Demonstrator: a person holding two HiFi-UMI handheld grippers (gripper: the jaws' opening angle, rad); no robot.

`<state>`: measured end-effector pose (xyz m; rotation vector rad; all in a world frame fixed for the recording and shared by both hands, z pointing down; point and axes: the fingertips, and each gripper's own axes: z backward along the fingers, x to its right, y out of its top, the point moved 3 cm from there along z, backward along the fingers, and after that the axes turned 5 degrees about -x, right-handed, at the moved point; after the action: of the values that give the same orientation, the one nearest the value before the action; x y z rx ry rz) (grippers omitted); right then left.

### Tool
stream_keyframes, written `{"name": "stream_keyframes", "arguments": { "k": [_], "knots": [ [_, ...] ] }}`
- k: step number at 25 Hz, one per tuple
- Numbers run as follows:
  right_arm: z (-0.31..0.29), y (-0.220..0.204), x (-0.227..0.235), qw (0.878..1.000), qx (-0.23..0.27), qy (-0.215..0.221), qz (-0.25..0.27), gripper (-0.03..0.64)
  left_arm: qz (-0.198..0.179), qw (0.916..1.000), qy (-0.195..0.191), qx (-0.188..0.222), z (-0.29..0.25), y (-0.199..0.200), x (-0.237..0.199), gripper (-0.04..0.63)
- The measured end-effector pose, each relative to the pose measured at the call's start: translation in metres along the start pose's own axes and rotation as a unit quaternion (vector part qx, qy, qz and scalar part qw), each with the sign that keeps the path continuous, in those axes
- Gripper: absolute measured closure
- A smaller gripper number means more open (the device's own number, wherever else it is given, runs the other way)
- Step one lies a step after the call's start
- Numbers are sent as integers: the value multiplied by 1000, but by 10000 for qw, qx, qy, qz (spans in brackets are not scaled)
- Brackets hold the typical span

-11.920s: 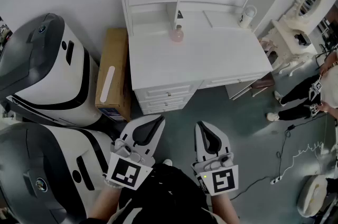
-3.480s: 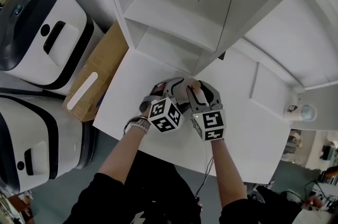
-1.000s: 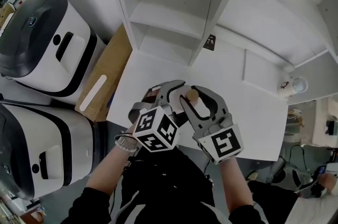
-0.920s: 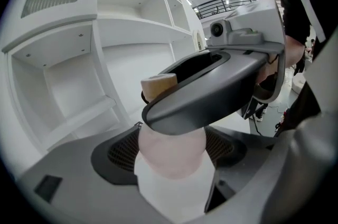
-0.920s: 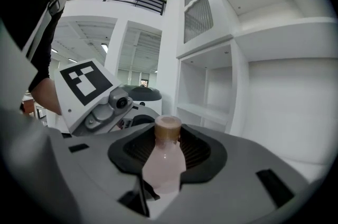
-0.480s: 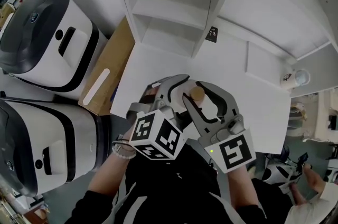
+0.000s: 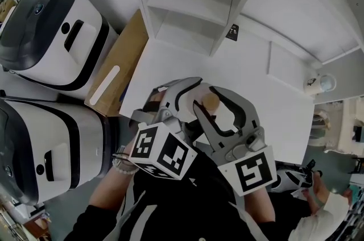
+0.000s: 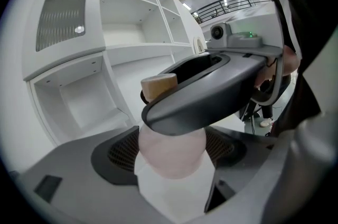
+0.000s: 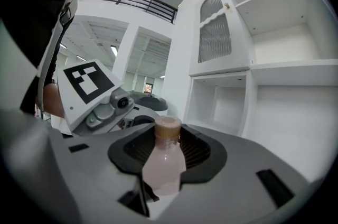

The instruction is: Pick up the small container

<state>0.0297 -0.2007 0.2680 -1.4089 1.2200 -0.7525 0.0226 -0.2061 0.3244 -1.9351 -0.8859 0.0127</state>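
Note:
The small container is a round pink bottle with a cork stopper, held up above the white desk between both grippers. In the left gripper view its pink belly fills the space between my left gripper's pads, and the right gripper's dark jaw crosses in front of it. In the right gripper view the bottle stands upright, pinched between the ribbed pads. My left gripper and right gripper are both shut on it.
A white shelf unit rises at the back of the desk, with a small black sign beside it. A cardboard box and two white and black machines stand to the left. A white cup sits far right.
The bottle stood on the desk with both grippers empty at first. Over the last second both grippers, shut on the bottle, have drawn back from the shelf, nearer the camera.

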Motion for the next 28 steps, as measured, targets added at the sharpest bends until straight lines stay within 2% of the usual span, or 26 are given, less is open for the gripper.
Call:
{"name": "stream_keyframes", "arguments": {
  "k": [7,28],
  "knots": [
    [-1,3,-6,10000,-67,22,67,474,66,9999,77,12,8,0,-2,212],
    [1,1,-8,9999,-110,-84,57,474,39,10000,-4,42,6,-1,2,212]
  ]
}}
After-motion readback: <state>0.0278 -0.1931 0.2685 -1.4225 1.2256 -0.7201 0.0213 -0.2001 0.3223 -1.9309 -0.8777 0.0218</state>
